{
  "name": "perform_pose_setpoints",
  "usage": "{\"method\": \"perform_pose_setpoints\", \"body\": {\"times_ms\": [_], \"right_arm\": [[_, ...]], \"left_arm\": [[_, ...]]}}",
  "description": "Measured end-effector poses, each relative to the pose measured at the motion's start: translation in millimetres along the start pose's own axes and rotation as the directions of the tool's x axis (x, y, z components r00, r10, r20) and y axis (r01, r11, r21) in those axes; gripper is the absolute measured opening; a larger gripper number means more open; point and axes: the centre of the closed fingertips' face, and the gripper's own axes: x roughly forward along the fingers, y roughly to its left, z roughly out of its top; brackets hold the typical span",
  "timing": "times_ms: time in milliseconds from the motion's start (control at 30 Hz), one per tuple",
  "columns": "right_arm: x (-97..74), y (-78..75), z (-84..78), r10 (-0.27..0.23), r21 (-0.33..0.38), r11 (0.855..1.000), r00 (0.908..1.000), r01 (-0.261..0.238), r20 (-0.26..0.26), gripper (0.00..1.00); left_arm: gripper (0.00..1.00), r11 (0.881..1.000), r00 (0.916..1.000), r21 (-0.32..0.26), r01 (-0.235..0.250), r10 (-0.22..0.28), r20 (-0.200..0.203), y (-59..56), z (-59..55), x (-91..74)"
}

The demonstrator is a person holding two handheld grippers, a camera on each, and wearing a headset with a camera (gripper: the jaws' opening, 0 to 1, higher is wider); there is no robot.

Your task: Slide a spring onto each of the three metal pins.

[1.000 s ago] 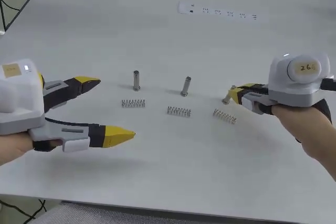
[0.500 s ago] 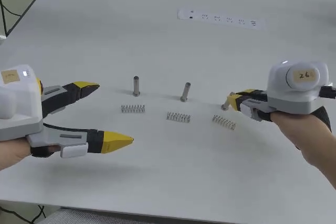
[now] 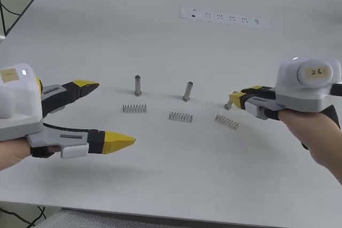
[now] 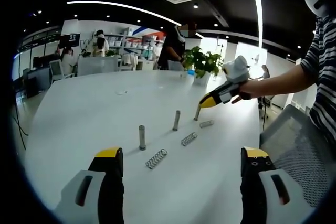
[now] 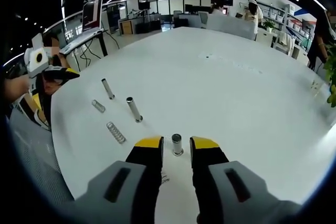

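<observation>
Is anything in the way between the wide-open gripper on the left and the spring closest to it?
Nothing visible. Bare table lies between the left gripper and the nearest spring, which lies flat in front of its pin.

My left claw (image 3: 115, 113) and my right claw (image 3: 233, 100) are moulded plastic, with matt grey and black bodies and yellow tips that carry a slight sheen. The pins (image 3: 138, 85) are smooth grey metal, dully shiny. The springs (image 3: 134, 109) are thin bare metal wire. The table (image 3: 160, 36) has a smooth, matt white top. The power strip (image 3: 219, 17) looks like white plastic.
</observation>
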Motion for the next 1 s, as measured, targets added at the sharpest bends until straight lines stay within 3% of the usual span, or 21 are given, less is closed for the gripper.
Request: {"method": "perform_pose_setpoints", "body": {"times_ms": [500, 1000], "right_arm": [[-14.0, -2.9, 5.8, 0.006, 0.012, 1.0, 0.9984, -0.007, 0.057, 0.3], [-23.2, 5.5, 1.2, 0.049, -0.025, 0.999, 0.9975, -0.047, 0.052, 0.33]], "left_arm": [[0.97, 1.0, 0.9999, 0.004, -0.009, 0.009, 0.007, 2.4, 1.4, 0.5], [0.97, 1.0, 0.9998, -0.004, -0.017, 0.017, 0.012, 5.7, 0.6, 0.6]]}}
